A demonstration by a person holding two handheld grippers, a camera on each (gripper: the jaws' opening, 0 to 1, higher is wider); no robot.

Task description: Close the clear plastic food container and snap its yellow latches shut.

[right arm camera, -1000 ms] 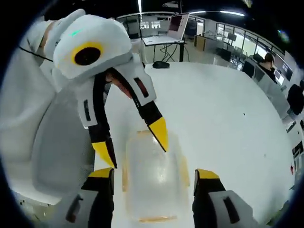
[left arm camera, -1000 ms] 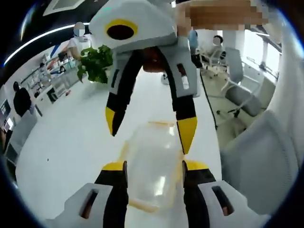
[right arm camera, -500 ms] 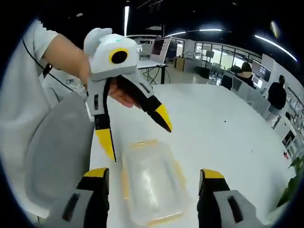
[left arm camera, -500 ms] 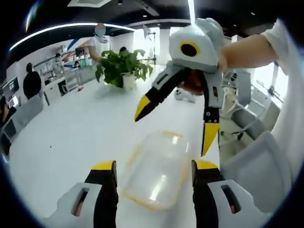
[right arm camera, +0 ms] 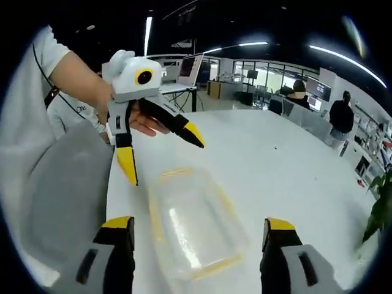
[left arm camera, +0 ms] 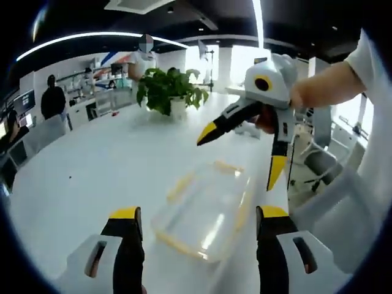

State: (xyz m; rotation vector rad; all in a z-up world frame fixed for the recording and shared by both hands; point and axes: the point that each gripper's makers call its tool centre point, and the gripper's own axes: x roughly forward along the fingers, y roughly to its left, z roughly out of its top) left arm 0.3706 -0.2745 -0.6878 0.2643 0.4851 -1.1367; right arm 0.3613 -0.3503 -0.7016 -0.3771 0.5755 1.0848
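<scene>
The clear plastic food container (left arm camera: 205, 208) lies flat on the white table (left arm camera: 86, 165) with its lid on and yellow latches along its edges; I cannot tell whether they are snapped down. My left gripper (left arm camera: 199, 215) stands open, its jaws either side of the container's near end and apart from it. My right gripper (left arm camera: 242, 153) hangs open above the container's far end. In the right gripper view the container (right arm camera: 190, 226) sits between the open jaws of my right gripper (right arm camera: 197, 223), and the left gripper (right arm camera: 161, 150) hovers open beyond it, held by a hand.
A potted plant (left arm camera: 168, 92) stands at the far end of the table. Office chairs (left arm camera: 318, 162) are off the table's right side, and a grey chair back (right arm camera: 61, 190) is close to the person. A laptop (right arm camera: 187, 70) sits on a far desk. People stand in the background.
Both grippers have lifted up and away from the container, which stayed in place. They were close over its lid a second ago and now hang higher, still open.
</scene>
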